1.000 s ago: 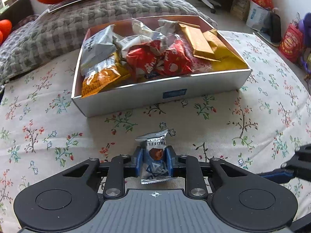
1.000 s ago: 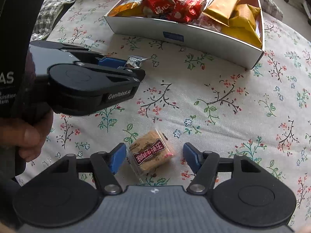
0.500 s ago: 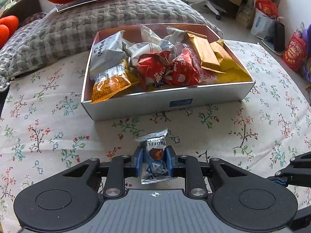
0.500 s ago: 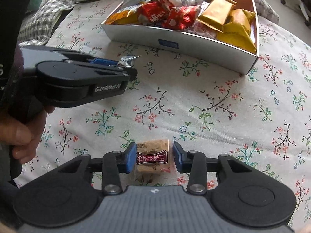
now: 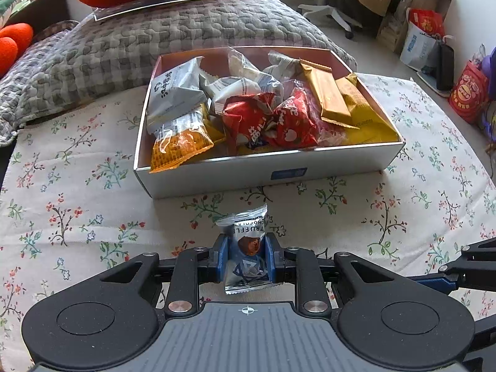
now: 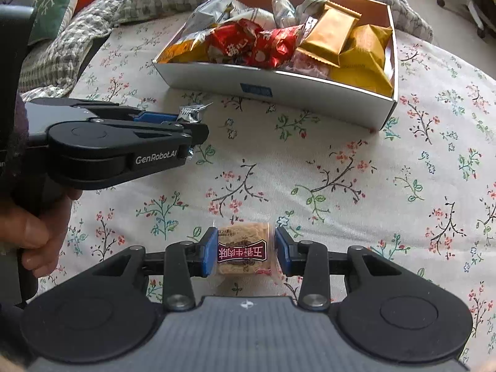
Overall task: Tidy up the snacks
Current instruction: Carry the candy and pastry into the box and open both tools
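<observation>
Meanwhile, left tool (image 5: 247, 259) clamps a truffle chocolate packet (image 5: 246, 249), right tool (image 6: 245, 252) grips a beef snack packet (image 6: 243, 252), both short of the snack box (image 5: 266, 172) on the floral cloth (image 6: 387, 186).

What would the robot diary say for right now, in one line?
left gripper: shut on truffle packet | right gripper: shut on biscuit packet | snack box: ahead, full | next: likely drop both in

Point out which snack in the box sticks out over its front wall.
The orange packet at the box's front-left corner: its lower edge laps over the front wall, while the red and gold packets stay inside.
</observation>
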`<state>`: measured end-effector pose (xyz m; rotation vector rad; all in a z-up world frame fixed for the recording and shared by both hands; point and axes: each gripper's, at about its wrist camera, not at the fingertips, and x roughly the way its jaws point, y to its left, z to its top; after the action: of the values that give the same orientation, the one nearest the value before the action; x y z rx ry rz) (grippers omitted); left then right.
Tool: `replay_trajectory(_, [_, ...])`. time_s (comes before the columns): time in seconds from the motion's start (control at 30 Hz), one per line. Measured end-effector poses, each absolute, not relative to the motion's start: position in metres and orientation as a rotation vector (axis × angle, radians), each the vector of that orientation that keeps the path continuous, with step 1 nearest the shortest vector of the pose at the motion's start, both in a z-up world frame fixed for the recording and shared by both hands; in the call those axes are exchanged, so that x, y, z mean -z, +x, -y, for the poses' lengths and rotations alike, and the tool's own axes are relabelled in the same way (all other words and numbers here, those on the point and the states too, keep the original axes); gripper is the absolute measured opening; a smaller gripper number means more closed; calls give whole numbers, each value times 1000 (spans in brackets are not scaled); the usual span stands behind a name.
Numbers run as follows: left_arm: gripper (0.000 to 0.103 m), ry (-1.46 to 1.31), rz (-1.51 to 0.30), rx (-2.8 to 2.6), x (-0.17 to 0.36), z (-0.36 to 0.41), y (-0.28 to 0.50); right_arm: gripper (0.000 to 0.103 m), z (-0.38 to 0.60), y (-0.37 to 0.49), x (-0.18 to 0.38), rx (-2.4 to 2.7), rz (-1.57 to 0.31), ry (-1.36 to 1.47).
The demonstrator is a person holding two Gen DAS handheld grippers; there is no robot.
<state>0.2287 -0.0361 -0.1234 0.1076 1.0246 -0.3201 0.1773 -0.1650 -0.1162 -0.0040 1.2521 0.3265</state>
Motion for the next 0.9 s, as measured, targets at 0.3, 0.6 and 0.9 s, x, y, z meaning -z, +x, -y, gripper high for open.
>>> replay_trajectory(0.3, [22,85,-995,318,117,35,228,36,171,178,106,-303,-1187,1])
replay_trajectory(0.6, [22,42,-952,307,103,28,229,36,190,187,99,-219,-1131,56])
replay_trajectory(0.9, [21,10,-911,291,93,24,230,36,209,194,88,-151,-1064,143])
